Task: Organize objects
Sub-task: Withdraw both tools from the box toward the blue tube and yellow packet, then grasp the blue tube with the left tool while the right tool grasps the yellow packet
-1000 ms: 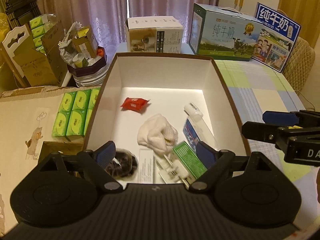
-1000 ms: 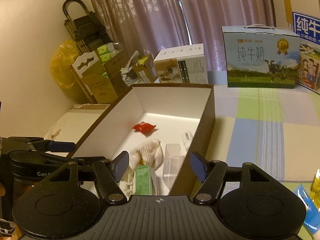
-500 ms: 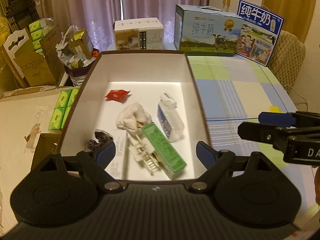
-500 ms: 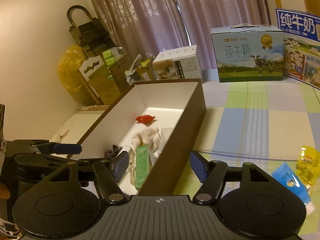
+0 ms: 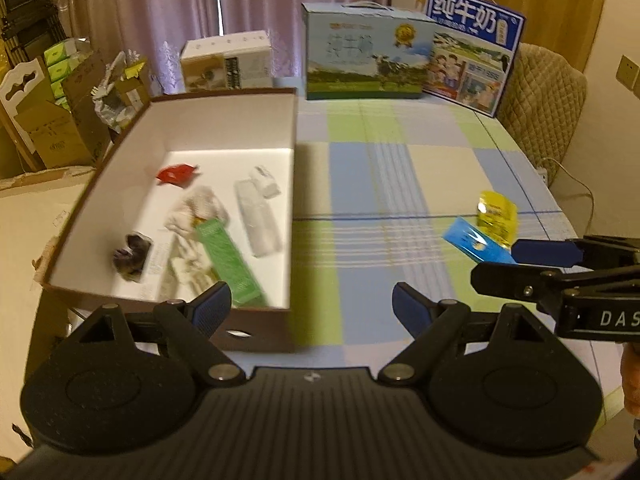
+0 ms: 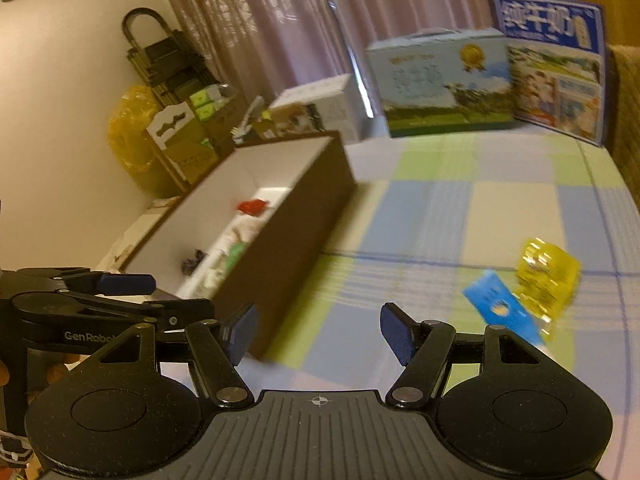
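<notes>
Blue packet touching yellow packet

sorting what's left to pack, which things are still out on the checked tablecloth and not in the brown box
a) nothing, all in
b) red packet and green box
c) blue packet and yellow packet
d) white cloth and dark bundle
c: the blue packet and yellow packet lie on the tablecloth, well clear of the brown box; the other items sit inside it.
</notes>
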Tool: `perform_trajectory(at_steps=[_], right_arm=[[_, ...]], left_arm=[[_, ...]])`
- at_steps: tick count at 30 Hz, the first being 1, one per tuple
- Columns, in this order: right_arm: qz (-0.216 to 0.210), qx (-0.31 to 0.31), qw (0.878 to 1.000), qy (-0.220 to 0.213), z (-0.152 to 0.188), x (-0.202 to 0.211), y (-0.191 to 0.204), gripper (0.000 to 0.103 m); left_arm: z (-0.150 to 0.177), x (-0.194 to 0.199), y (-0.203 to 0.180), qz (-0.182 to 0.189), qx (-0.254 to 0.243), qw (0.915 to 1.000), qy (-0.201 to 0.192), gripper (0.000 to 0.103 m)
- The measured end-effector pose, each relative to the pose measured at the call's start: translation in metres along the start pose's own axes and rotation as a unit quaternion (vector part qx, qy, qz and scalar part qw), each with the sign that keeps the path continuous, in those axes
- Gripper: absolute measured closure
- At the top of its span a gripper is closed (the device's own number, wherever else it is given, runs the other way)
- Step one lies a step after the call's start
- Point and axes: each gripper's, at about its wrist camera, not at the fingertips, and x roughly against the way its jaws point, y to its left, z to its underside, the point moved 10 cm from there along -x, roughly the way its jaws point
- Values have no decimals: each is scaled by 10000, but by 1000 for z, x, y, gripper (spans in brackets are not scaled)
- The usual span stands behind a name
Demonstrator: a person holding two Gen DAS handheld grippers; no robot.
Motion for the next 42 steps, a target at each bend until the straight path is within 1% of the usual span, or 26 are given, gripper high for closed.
perform_trajectory(at_steps=[6, 13, 22, 30, 32, 34, 37, 42], right_arm=[[213, -204, 9996, 45, 17, 25, -45, 38], [410, -409, 9983, 19, 28, 48, -84, 38], [712, -612, 9955, 86, 43, 62, -129, 38], [1179, -679, 9907, 30, 45, 70, -174, 39], [1256, -696, 9896, 3, 44, 71, -185, 40], [1301, -727, 9888, -27, 42, 71, -194, 47], [1339, -825, 9875, -22, 39, 70, -208, 52], [1398, -974, 9854, 12, 35, 65, -227, 53]], left_arm=[[11, -12, -51, 153, -143, 9996, 180, 18], [18, -25, -103, 276, -349, 9986, 293, 18], [27, -50, -150, 433, -414, 9971, 471, 18], [33, -78, -178, 528, -313, 9961, 627, 18], [33, -86, -185, 549, -284, 9959, 661, 18], [30, -94, -193, 582, -292, 9957, 666, 18], [26, -106, -203, 580, -313, 9955, 682, 18], [18, -130, -220, 649, -329, 9949, 705, 18]])
